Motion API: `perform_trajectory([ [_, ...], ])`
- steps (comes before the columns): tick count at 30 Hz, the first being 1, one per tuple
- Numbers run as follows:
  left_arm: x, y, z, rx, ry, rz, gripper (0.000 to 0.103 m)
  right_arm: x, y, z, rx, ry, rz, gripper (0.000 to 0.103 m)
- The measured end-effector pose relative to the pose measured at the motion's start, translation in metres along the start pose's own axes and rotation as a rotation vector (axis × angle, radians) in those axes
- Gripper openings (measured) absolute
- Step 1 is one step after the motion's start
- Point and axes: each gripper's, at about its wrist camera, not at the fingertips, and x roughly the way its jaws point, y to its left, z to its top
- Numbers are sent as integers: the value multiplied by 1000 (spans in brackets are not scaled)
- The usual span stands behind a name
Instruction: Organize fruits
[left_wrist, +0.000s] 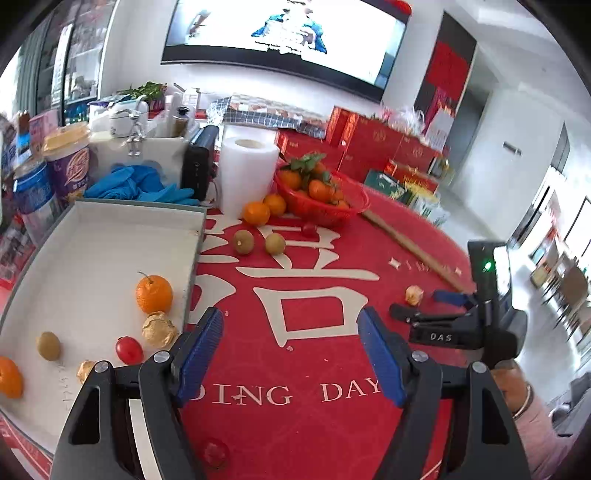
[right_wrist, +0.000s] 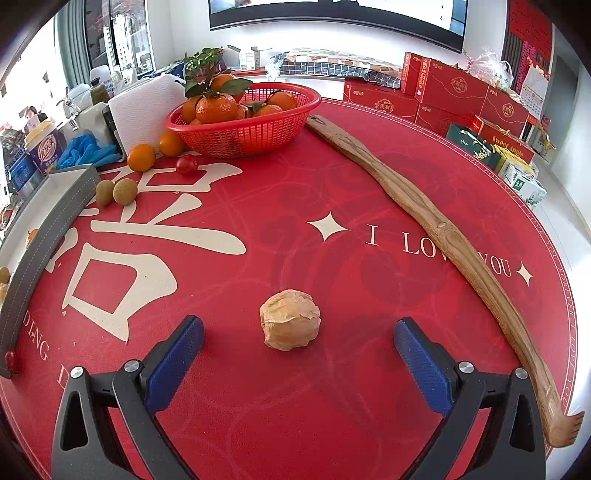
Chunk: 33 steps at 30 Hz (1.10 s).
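**Right wrist: husked fruit lying between wide jaws**

The papery husked fruit (right_wrist: 290, 319) is sitting on the red surface (right_wrist: 332, 192), untouched, ahead of the right gripper (right_wrist: 298, 360), jaws gaping. The left gripper (left_wrist: 291, 350) is hanging empty, jaws apart, beside the white tray (left_wrist: 92, 258) holding 1 orange (left_wrist: 154, 294).

Down by the grey tray (right_wrist: 48, 225), its wall hides most of an orange (right_wrist: 31, 236) inside. A cherry tomato (right_wrist: 10, 360) peeks past the tray's near corner, and the tray's far side runs off the frame edge.
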Motion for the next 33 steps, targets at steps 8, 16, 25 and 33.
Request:
perform_trajectory([
  [8, -8, -4, -10, 68, 52, -67, 79, 0, 0, 0, 0, 0, 0, 103],
  [16, -33, -27, -78, 190, 222, 3, 79, 0, 0, 0, 1, -1, 1, 103],
  [25, -17, -24, -99, 56, 190, 262, 79, 0, 0, 0, 1, -1, 1, 103],
  [33, 9, -16, -87, -14, 176, 277, 80, 0, 0, 0, 1, -1, 1, 103],
])
